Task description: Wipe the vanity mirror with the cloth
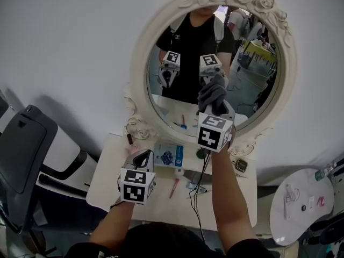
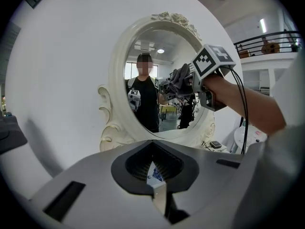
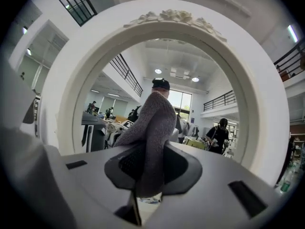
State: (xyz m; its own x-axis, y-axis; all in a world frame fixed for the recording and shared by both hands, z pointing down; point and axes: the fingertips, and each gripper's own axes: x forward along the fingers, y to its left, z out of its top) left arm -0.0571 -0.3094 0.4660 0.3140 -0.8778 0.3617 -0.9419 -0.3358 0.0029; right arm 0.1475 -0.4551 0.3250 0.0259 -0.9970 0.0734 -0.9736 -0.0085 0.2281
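Grey cloth (image 3: 155,123) clamped by right gripper (image 3: 145,182) fingers, masking mirror (image 1: 247,85), left gripper (image 2: 153,175) fingers together

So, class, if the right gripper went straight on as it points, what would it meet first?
The right gripper, leading with its grey cloth, would probably meet the mirror glass first; remaining gap unclear.

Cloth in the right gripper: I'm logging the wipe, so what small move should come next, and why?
Probably sweep the cloth sideways across the mirror. The right gripper is shut on it and holds it at the lower middle of the glass, where it seems to meet its reflection; glass on either side is uncovered.
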